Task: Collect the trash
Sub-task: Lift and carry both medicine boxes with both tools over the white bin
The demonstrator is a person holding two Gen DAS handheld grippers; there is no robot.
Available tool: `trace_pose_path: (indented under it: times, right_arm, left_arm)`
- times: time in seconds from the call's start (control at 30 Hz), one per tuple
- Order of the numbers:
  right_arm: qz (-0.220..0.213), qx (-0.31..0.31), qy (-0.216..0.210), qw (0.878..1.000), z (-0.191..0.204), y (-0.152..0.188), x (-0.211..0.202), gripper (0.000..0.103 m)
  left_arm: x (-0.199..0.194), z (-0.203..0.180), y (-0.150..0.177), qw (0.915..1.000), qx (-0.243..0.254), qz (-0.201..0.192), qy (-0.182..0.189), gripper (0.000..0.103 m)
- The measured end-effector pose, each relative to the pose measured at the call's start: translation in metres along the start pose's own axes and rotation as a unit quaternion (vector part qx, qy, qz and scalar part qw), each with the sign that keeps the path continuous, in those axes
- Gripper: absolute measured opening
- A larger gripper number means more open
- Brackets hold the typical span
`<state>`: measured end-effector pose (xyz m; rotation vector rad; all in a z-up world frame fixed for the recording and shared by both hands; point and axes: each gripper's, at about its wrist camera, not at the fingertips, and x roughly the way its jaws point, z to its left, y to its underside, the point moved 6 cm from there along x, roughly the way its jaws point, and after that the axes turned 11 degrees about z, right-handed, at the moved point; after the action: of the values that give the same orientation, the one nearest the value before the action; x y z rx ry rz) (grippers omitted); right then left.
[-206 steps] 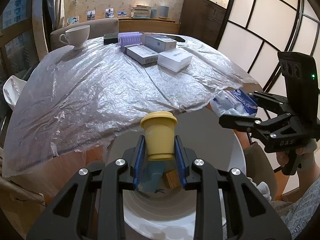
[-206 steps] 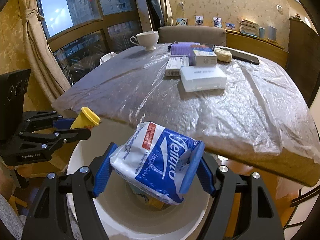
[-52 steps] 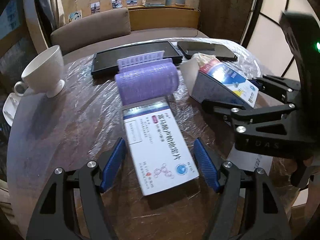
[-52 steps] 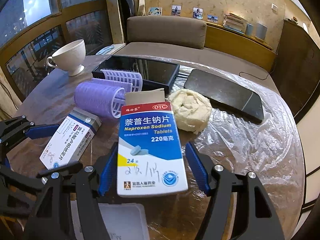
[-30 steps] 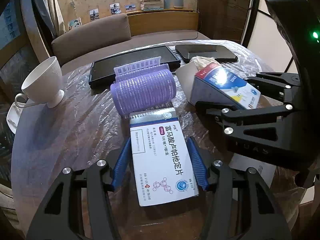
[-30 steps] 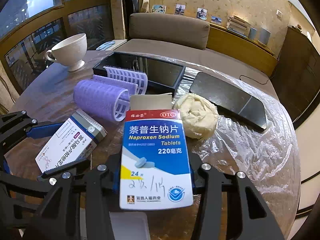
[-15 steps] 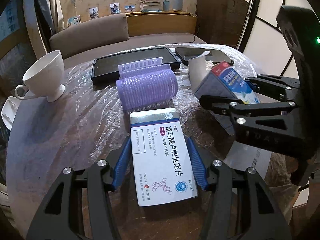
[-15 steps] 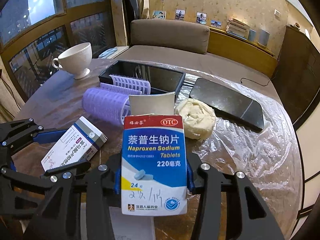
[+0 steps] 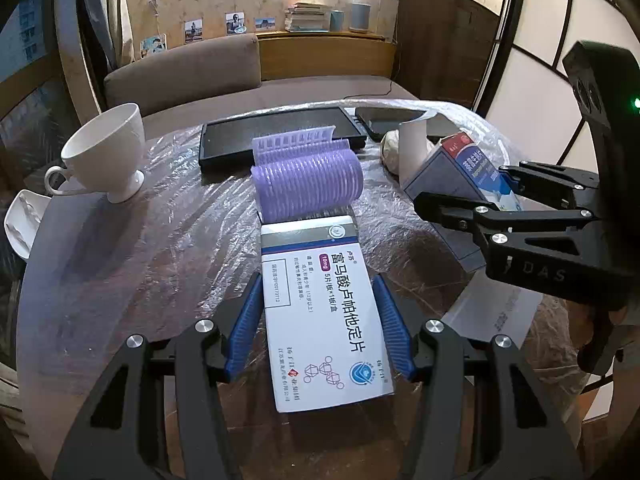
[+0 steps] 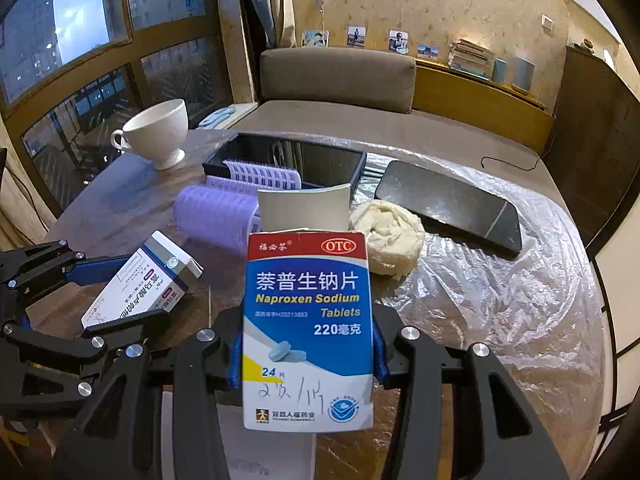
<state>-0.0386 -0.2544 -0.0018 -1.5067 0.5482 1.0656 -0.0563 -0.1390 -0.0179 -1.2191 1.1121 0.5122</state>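
Gripping a white medicine box between blue pads, left gripper closed on the long sides of the carton, printed face up, far end just beside a purple hair roller. Lifted at the far end in the right wrist view, near end low between the fingers; whether that near end touches the plastic sheet cannot be told. Clamping a blue-and-white Naproxen Sodium box, right gripper shut hard on both narrow sides, carton upright and clear of the table, top flap open and standing up behind the red band. Showing as a tilted blue carton in the left wrist view, held to the right of the roller.

Resting on the sheet beyond the cartons: the purple roller lying on its side, a paler, lattice-walled roller just behind it and against a black tray. Sitting near the left edge of the table, well apart from both boxes: a white footed cup. Lying right of the tray: a dark flat slab, with a crumpled cream-coloured wad just in front of it. Lying flat below the right gripper: a white box or sheet with faint print.
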Motion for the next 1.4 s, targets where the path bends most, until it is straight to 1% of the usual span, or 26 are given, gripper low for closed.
trace_pose_path:
  times: [0.13, 0.3, 0.5, 0.73, 1.03, 1.4]
  right_arm:
    - [-0.013, 0.003, 0.0, 1.0, -0.001, 0.0, -0.008, 0.046]
    - [-0.019, 0.0, 0.002, 1.0, 0.001, 0.002, -0.018, 0.046]
    - [-0.024, -0.002, -0.005, 1.0, 0.005, 0.01, -0.031, 0.046]
    - [-0.033, -0.014, -0.01, 0.999, 0.015, 0.029, -0.048, 0.046]
    - [-0.036, -0.027, -0.032, 0.999, 0.032, 0.055, -0.063, 0.046]
    - [-0.038, -0.046, -0.066, 0.996, 0.057, 0.093, -0.089, 0.046]
  left_arm:
    - [-0.006, 0.0, 0.001, 1.0, 0.0, -0.006, 0.002, 0.056]
    - [-0.013, 0.0, 0.005, 0.9999, 0.002, -0.01, 0.004, 0.056]
    - [-0.021, -0.001, 0.011, 0.9999, 0.006, -0.014, 0.005, 0.056]
    - [-0.025, -0.005, 0.023, 0.9998, 0.009, -0.015, 0.011, 0.056]
    - [-0.032, -0.011, 0.043, 0.9997, 0.009, -0.016, 0.016, 0.056]
    - [-0.06, -0.018, 0.071, 0.9992, 0.021, -0.032, 0.013, 0.056]
